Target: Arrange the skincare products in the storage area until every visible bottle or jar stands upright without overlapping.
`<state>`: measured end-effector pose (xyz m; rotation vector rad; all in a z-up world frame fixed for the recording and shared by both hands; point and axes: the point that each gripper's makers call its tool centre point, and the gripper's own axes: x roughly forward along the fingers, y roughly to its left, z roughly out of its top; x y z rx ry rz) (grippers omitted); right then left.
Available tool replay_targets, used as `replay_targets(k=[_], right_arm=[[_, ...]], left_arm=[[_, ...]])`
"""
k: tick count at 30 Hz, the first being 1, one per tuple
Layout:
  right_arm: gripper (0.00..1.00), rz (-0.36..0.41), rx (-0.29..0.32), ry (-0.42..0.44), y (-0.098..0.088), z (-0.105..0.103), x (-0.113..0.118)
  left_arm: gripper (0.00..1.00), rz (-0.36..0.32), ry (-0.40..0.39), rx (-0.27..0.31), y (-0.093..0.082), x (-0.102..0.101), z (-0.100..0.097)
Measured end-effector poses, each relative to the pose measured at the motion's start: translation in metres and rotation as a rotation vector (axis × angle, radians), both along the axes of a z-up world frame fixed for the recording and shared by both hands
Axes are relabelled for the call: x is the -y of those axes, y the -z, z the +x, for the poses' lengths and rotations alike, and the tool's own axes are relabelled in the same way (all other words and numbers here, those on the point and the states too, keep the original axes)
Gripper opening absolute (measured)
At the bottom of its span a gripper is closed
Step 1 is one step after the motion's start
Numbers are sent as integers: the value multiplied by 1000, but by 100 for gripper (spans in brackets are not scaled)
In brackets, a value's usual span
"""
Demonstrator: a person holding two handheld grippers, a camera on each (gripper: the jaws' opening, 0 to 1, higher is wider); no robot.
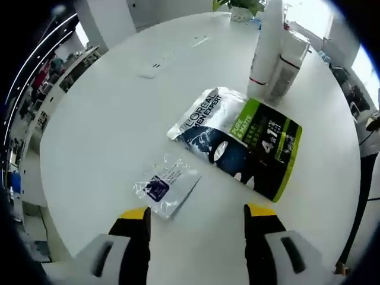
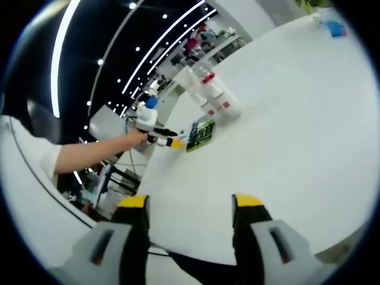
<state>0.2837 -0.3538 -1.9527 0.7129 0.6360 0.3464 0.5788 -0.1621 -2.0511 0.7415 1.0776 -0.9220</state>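
Left gripper view: left gripper (image 1: 197, 215) jaws apart, nothing between. Open white table (image 1: 101, 119) left of the flat L'Oréal pouch (image 1: 237, 139). Small clear sachet (image 1: 165, 184) near it, flat. Two white bottles (image 1: 272, 59) upright just beyond.

Right gripper view: right gripper (image 2: 190, 205) jaws apart over bare tabletop; pouch, bottles far off near the edge.

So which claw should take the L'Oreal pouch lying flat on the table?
Left. The left claw is open, with the L'Oreal pouch lying flat just ahead of it, beside the small clear sachet. The right claw, also open, faces bare white table, with the pouch far off.
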Motion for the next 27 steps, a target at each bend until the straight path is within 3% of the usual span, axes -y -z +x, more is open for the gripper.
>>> replay_targets(k=[5, 8, 11, 18, 23, 25, 27], right_arm=[[54, 4, 1, -3, 2, -2, 0], [54, 8, 3, 2, 2, -2, 0], [54, 8, 9, 5, 1, -1, 1], [54, 19, 18, -2, 2, 6, -2], [54, 28, 32, -45, 2, 17, -17], [54, 30, 41, -65, 1, 22, -23], [54, 35, 45, -85, 0, 27, -30]], left_arm=[[65, 38, 75, -1, 1, -2, -7], [65, 30, 60, -12, -1, -2, -6], [65, -64, -49, -20, -11, 0, 0], [64, -196, -157, 1, -41, -9, 5], [61, -346, -229, -21, -60, -17, -18], [60, -462, -295, -56, -72, -16, -31], [60, -531, -331, -56, -82, -20, -42]])
